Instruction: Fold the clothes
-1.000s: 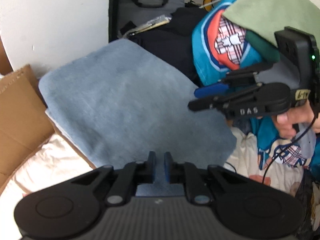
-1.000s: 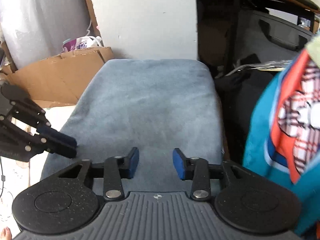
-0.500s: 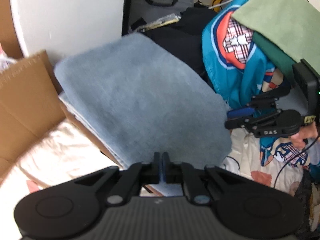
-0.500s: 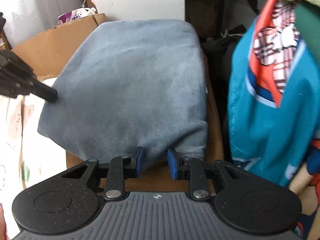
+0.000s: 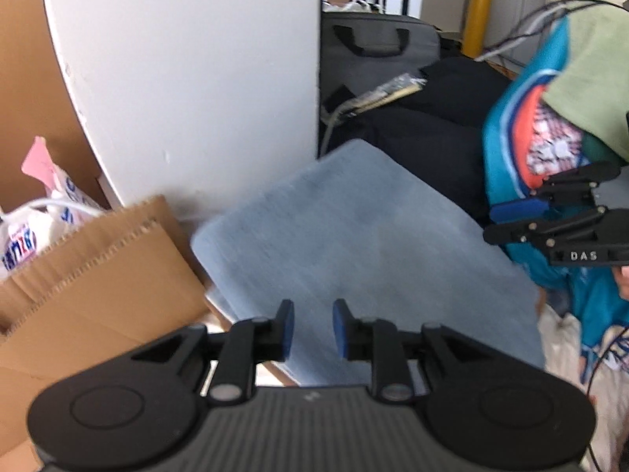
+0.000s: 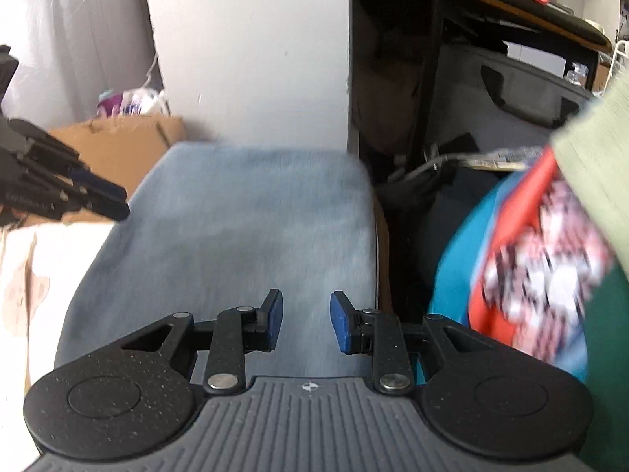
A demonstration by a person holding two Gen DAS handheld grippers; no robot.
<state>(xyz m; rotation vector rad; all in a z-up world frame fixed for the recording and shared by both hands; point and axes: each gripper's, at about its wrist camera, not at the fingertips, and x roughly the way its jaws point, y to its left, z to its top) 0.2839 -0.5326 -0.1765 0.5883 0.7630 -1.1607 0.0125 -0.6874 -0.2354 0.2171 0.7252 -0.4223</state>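
Folded blue-grey cloth (image 5: 365, 247) is lying flat, its far edge at 12 o'clock meeting the white wall (image 5: 196, 78); what is carrying it is mostly hidden. Left tool (image 5: 313, 328) is hovering over the near edge, jaws opening, nothing between the pads. Right tool (image 6: 306, 321) is standing partly open above the cloth, gripping nothing. At 3 o'clock a teal printed garment (image 6: 523, 275) is blurring out, cut off by the frame. Cardboard box (image 5: 90, 275) is sitting at 9 o'clock.
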